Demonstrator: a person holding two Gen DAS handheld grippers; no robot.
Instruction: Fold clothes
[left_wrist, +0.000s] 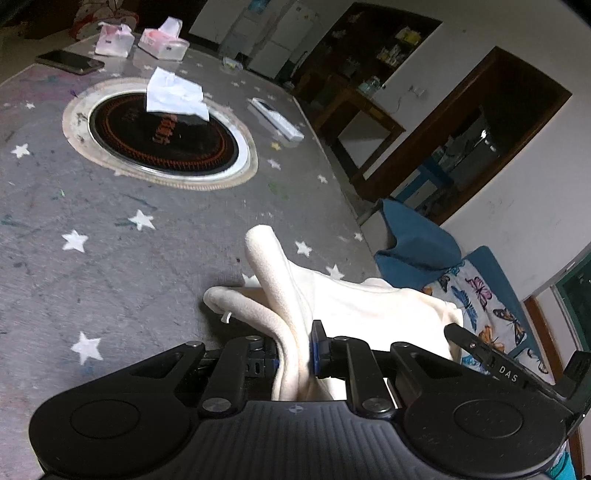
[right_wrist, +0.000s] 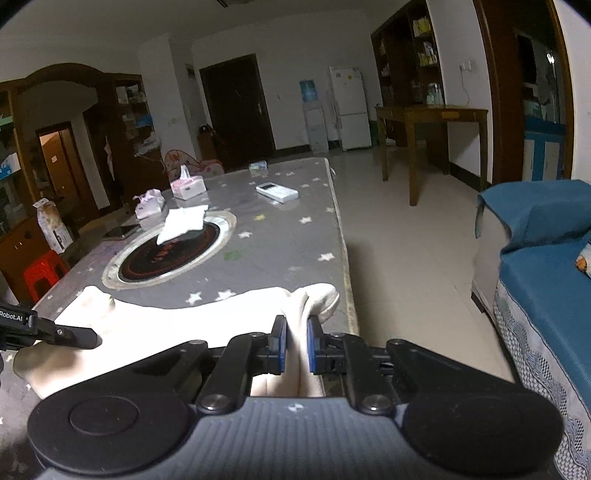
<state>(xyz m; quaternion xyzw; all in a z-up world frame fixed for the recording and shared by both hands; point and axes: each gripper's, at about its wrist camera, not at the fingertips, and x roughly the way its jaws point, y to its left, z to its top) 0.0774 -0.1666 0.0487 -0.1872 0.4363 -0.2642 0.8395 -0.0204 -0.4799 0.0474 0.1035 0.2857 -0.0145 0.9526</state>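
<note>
A cream garment lies bunched at the near edge of the grey star-patterned table. My left gripper is shut on a fold of it, and a sleeve-like roll sticks up beyond the jaws. In the right wrist view the same garment stretches across the table's near end. My right gripper is shut on its right end, near the table's right edge. The other gripper's finger shows at the left, over the cloth.
A round black cooktop is set in the table with a white cloth on it. Tissue packs, a phone and a white remote lie farther back. A blue-covered sofa stands right of the table.
</note>
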